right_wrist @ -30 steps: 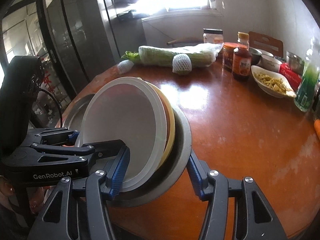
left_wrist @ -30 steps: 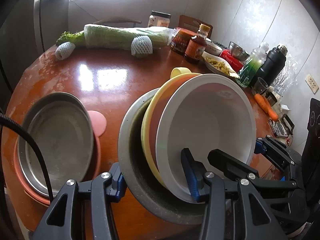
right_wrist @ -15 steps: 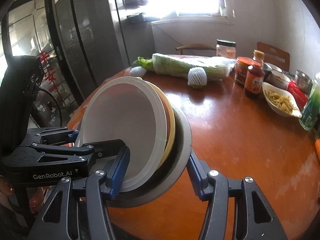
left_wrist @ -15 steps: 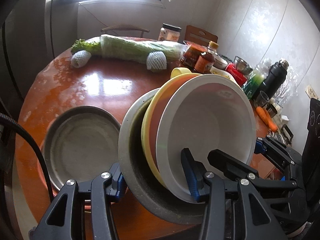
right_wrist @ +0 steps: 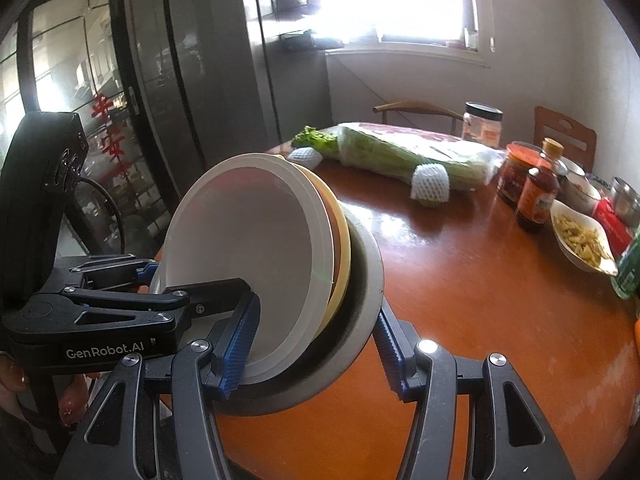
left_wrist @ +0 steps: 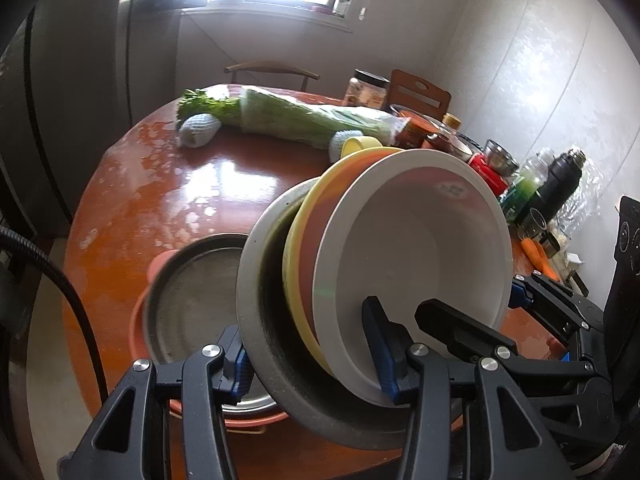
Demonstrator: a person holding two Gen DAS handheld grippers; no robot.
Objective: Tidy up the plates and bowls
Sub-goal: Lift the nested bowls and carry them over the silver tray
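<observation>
Three dishes sit one inside another, a white bowl (left_wrist: 416, 248) in a yellow plate (left_wrist: 298, 240) in a gray bowl (left_wrist: 256, 320), lifted over the table (left_wrist: 160, 200) with the left gripper (left_wrist: 312, 364) and right gripper (right_wrist: 312, 348) both squeezing them.

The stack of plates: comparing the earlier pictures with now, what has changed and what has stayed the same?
Both grippers, left gripper and right gripper, have carried the stack of plates up and back from the table. The metal plate stayed put. Both grips and the tilt are unchanged.
</observation>
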